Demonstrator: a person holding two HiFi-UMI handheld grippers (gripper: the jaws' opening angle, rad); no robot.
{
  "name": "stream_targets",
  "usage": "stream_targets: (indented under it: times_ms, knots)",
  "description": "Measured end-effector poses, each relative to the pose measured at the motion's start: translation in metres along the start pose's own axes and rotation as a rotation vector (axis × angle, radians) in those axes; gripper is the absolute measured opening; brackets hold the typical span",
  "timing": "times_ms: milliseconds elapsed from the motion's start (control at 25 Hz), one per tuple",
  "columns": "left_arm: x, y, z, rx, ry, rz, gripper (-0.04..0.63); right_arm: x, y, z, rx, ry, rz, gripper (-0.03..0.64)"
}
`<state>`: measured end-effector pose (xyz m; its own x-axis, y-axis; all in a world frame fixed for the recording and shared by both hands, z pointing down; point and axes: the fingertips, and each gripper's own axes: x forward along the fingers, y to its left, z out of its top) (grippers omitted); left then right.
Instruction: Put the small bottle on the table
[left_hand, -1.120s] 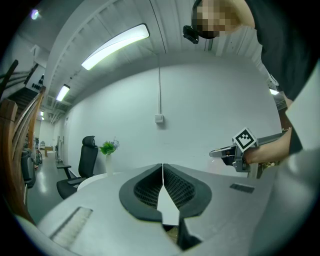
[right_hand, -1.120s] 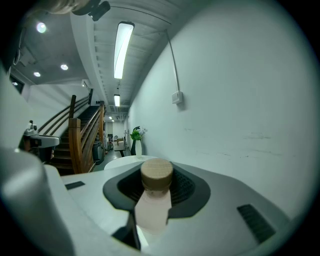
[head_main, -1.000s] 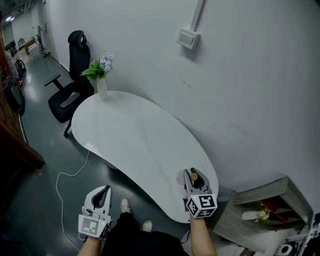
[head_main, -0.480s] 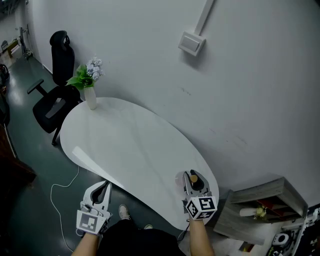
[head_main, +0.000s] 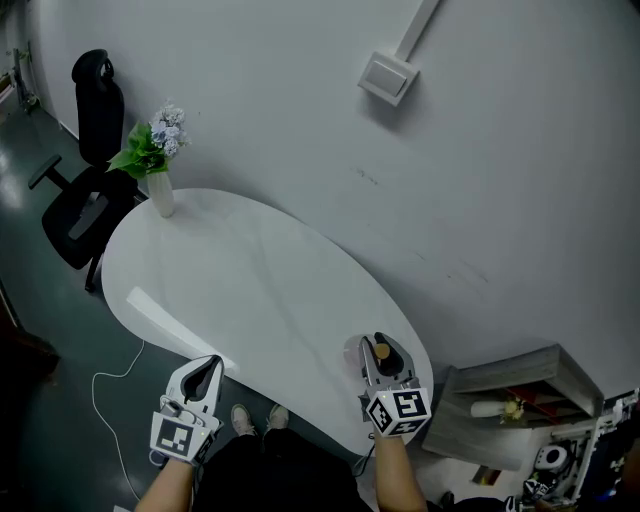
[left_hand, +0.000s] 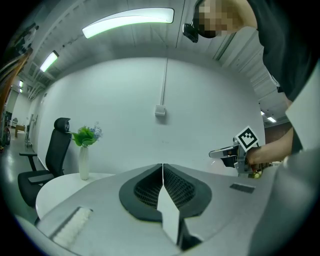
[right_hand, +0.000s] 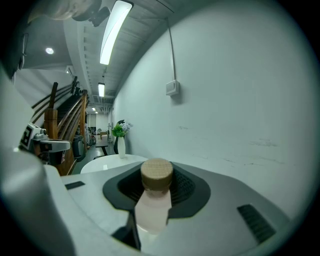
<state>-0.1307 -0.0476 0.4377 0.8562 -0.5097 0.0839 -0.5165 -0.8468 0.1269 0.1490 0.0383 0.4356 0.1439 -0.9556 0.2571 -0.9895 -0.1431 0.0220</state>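
Note:
The small bottle (right_hand: 155, 200) is pale pink with a tan cork cap. It stands upright between the jaws of my right gripper (right_hand: 156, 212), which are shut on its body. In the head view that right gripper (head_main: 383, 362) hangs over the near right end of the white oval table (head_main: 250, 290), the bottle's cap (head_main: 381, 352) showing between the jaws. My left gripper (head_main: 203, 372) is held off the table's near edge, over the floor, its jaws shut with nothing in them. From the left gripper view, its jaws (left_hand: 162, 172) meet along one line.
A white vase of flowers (head_main: 155, 170) stands at the table's far left end, with a black office chair (head_main: 85, 190) behind it. A wall runs along the table's far side. A grey shelf unit (head_main: 520, 400) sits to the right. A white cable (head_main: 110, 390) lies on the floor.
The head view has swung, so the table and vase sit further left in frame. Both grippers hold about the same place, and the bottle stays gripped.

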Motion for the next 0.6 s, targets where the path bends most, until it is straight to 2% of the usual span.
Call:
stream_targets:
  times_ms: [280, 600]
  knots:
    - [0.026, -0.011, 0.017, 0.032, -0.032, -0.021, 0.009, 0.011, -0.015, 0.006, -0.008, -0.01, 0.01, 0.101]
    - [0.04, -0.016, 0.018, 0.051, -0.01, -0.024, 0.009, 0.026, -0.018, 0.005, -0.009, -0.015, 0.034, 0.102]
